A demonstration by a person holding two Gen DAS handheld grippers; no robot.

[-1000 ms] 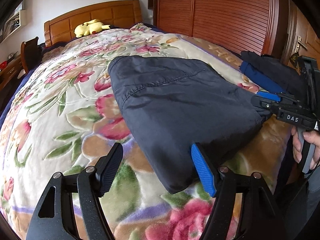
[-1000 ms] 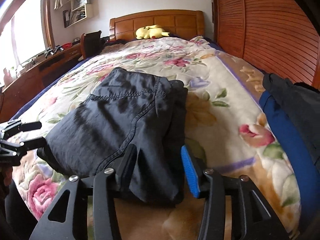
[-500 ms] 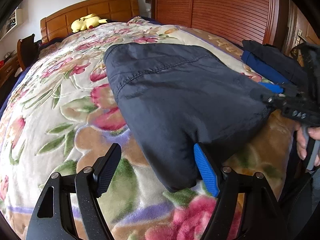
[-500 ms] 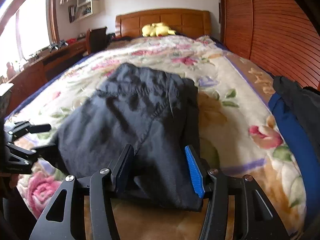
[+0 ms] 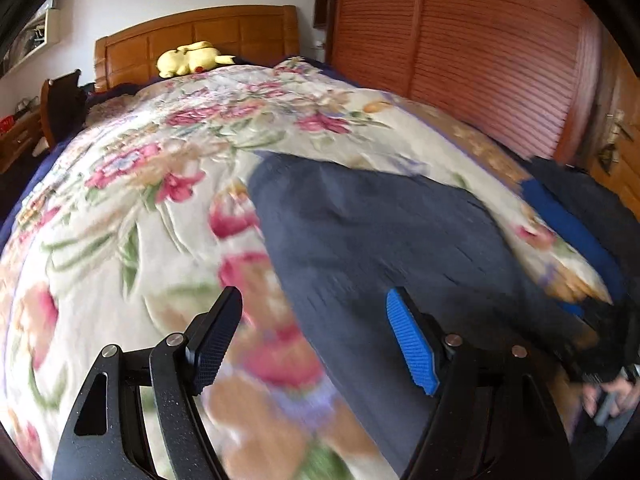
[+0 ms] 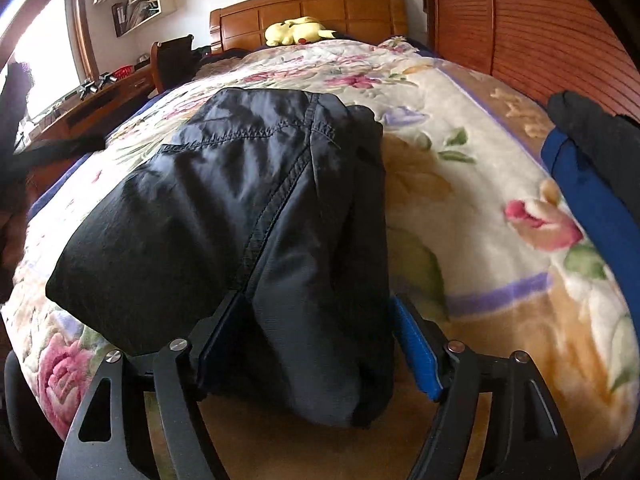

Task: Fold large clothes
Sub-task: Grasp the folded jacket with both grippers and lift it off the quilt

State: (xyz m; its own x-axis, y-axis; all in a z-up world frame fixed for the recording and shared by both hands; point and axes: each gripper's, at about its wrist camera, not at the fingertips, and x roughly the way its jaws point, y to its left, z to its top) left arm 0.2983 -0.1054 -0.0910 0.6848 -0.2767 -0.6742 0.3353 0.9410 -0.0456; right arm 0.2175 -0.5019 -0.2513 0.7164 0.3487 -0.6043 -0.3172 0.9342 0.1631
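Note:
A folded dark navy garment (image 5: 380,240) lies on the flowered bedspread (image 5: 132,216); it also shows in the right wrist view (image 6: 224,208). My left gripper (image 5: 316,340) is open, its blue pad by the garment's near left corner, holding nothing. My right gripper (image 6: 316,344) has its jaws wide on either side of the garment's near right end, with the cloth bulging between them. The right gripper and the hand holding it show blurred in the left wrist view (image 5: 604,364).
Another dark garment with a blue band (image 6: 588,176) lies at the bed's right edge. A yellow plush toy (image 6: 296,30) sits by the wooden headboard (image 6: 308,8). A slatted wooden wardrobe (image 5: 460,52) stands to the right, a desk and chair (image 6: 172,60) to the left.
The left gripper has drawn back and swung left, off the garment's corner. The right gripper has pushed further onto the garment's end, so more cloth sits between its jaws.

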